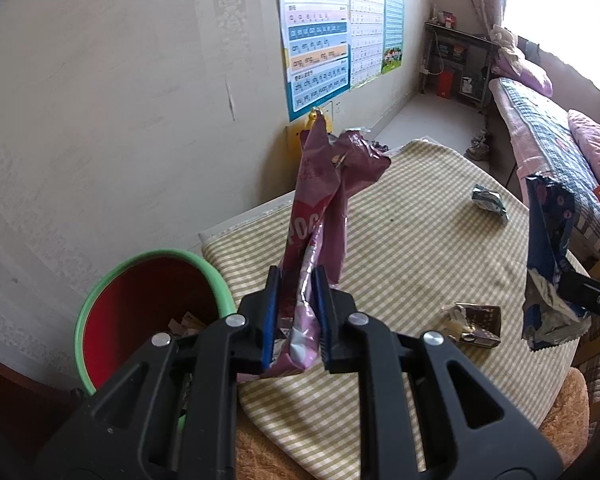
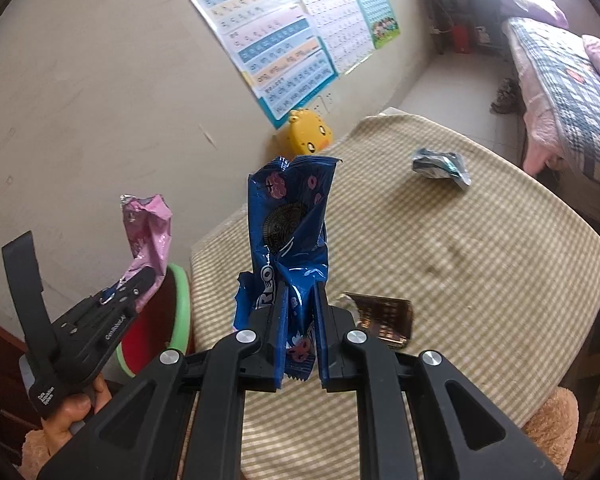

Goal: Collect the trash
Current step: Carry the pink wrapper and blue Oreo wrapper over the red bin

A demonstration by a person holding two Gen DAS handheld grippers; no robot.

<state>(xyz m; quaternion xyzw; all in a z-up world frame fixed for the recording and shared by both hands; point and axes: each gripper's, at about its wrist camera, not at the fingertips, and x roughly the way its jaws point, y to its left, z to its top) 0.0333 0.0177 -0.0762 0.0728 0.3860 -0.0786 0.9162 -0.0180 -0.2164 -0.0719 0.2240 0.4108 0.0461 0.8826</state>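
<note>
The left gripper (image 1: 296,316) is pinching a pink wrapper (image 1: 320,208) upright between its fingers, seemingly above the bin (image 1: 140,280); the right gripper (image 2: 300,332) is pinching a blue wrapper (image 2: 292,220) likewise.

Both grippers, the left gripper (image 1: 296,312) and the right gripper (image 2: 300,334), are matte black plastic with blue finger pads (image 1: 269,316), silver pivot screws, triangular cut-outs. Lower left of the right wrist view: bare-skinned hand (image 2: 74,412).

Pink wrapper (image 1: 320,216) and blue Oreo wrapper (image 2: 290,236) stand upright, pinched; two crumpled wrappers (image 2: 440,166) (image 2: 384,314) lie on the checked cloth (image 2: 500,260).
</note>
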